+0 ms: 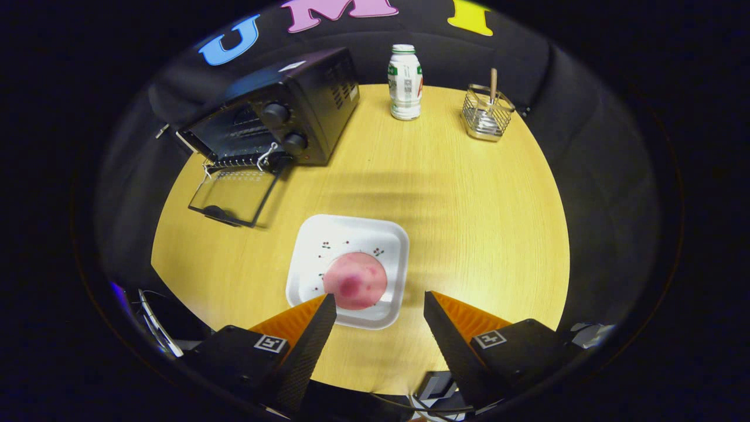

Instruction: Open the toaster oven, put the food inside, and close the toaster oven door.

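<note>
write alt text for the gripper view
The open gripper hovers with nothing between its fingers, just short of a pink round food on a white plate. Beyond, the toaster oven stands with its door folded down.

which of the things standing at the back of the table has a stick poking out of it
The wire basket, on the far side of the white bottle from the toaster oven; a wooden stick rises from it. The open gripper is far short of it.
</note>
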`<action>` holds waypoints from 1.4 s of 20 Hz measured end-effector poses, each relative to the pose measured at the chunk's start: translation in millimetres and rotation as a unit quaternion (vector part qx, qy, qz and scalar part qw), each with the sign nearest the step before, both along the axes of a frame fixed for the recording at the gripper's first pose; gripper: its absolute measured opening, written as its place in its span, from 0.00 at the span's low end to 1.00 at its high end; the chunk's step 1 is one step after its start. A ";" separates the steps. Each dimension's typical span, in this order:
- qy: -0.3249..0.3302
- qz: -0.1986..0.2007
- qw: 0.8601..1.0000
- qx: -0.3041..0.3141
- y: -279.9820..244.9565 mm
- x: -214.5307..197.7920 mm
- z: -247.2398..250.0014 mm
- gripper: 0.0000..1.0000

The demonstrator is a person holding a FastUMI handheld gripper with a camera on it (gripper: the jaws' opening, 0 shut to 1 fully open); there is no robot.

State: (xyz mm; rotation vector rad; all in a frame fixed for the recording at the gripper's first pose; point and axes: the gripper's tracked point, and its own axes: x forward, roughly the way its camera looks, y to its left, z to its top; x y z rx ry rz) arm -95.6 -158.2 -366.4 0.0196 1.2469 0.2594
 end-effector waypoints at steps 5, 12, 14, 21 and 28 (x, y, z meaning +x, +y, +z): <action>0.048 -0.001 0.998 0.029 -2.3 -0.5 -31.3 0.99; 0.122 -0.039 0.990 0.059 1.0 15.9 -68.0 0.79; 0.144 -0.051 0.987 0.058 -0.3 13.6 -79.9 0.43; 0.140 -0.119 0.967 0.174 1.1 12.1 -67.1 0.05; 0.126 -0.231 0.929 0.259 8.5 1.6 -53.0 0.05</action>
